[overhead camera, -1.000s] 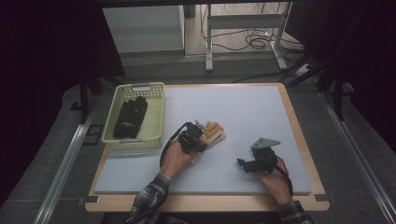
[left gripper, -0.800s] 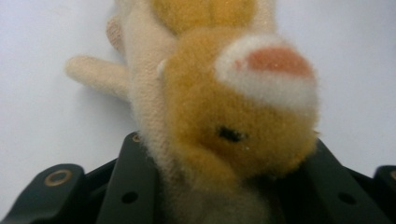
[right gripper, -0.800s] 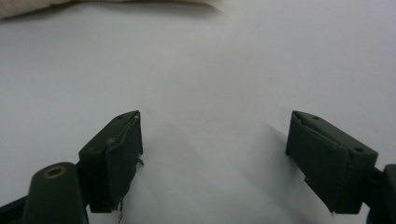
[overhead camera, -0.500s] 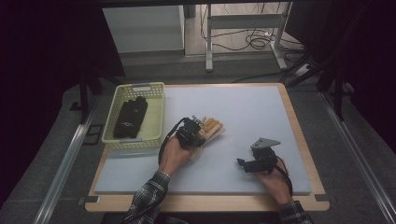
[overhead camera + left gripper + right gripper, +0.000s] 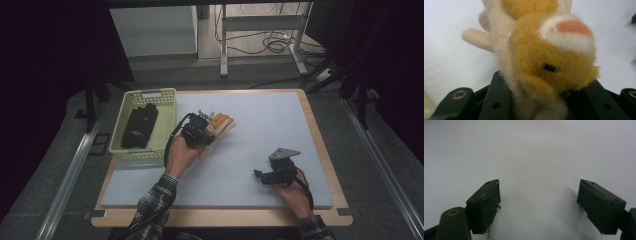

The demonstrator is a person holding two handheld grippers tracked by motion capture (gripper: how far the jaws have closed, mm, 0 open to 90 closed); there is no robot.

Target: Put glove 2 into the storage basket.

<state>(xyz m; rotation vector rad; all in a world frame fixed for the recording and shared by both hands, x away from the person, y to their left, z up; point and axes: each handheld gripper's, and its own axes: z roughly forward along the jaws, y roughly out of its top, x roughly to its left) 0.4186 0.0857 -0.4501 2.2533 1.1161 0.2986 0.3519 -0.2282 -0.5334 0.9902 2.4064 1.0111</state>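
The person's left forearm, in a plaid sleeve, reaches forward and slightly right from the near edge of the table, the hand wrapped around the left gripper near the table's middle. Its black fingers are clamped on a plush toy, which lies on the pale mat just right of the yellow basket. In the left gripper view the toy is fuzzy and soft: golden-orange pile, a white patch with a pinkish-orange spot, a small dark stitched eye, and cream-coloured limbs of smoother fabric sticking out to the side. From above it shows as a tan and cream bundle poking out past the gripper.

The right hand rests low near the front right of the table, holding the right gripper pointed left, its grey three-cornered plate on top. Its fingers stand wide apart over bare mat, flat matte black pads facing each other.

The basket is a slotted plastic tray holding a dark, flat object.
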